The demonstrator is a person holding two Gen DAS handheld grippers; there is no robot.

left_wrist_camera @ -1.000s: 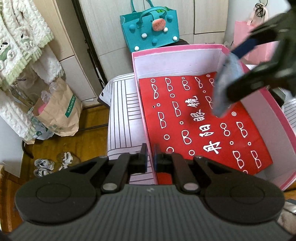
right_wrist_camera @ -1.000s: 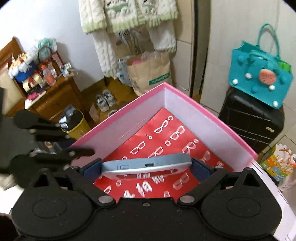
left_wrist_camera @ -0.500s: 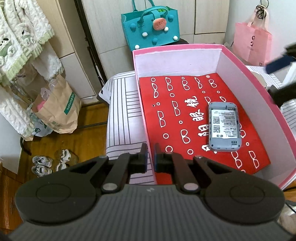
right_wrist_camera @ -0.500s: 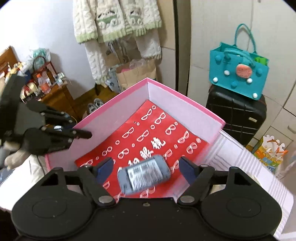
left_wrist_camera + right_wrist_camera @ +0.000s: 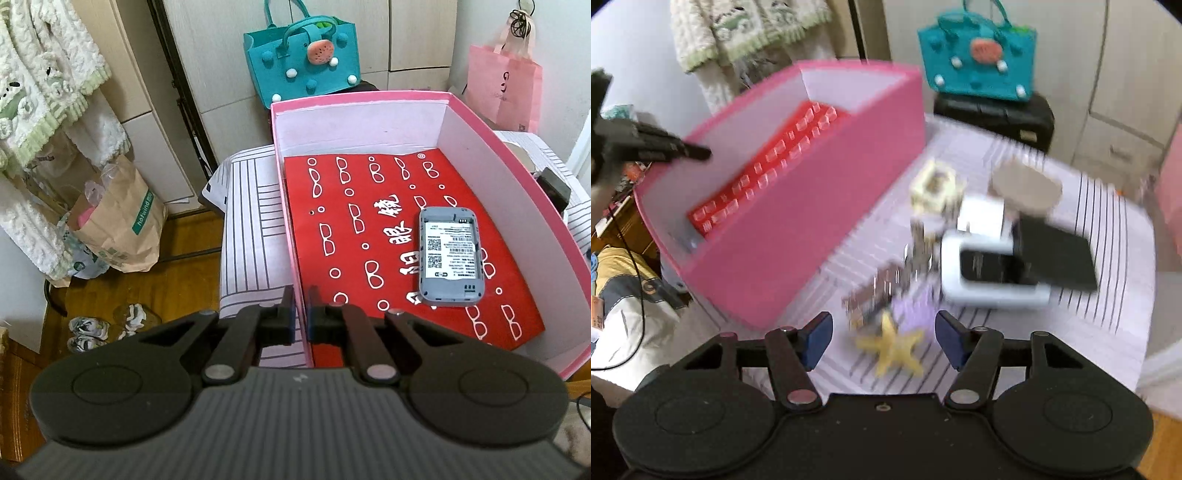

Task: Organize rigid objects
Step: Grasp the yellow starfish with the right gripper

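A pink box (image 5: 476, 122) with a red printed liner (image 5: 343, 206) stands on a striped cloth. A grey pocket device (image 5: 450, 254) lies label-up on the liner, right of centre. My left gripper (image 5: 302, 314) is shut on the box's near left wall. In the blurred right wrist view my right gripper (image 5: 883, 328) hangs outside the box (image 5: 812, 206) over loose items. Its jaws are closing with nothing pressed between the pads. A yellow star (image 5: 894, 347) lies on the cloth below the gap.
Beyond the star, the striped cloth holds a white device with a dark screen (image 5: 990, 273), a black flat slab (image 5: 1056, 254), a grey oval piece (image 5: 1027, 184), a pale cube (image 5: 934, 188) and small blurred bits (image 5: 875, 291). A teal bag (image 5: 303, 59) sits behind the box.
The right gripper let the grey device drop into the box, then pulled out to the right and down over the loose items, its jaws narrowing. The left gripper kept still on the wall.
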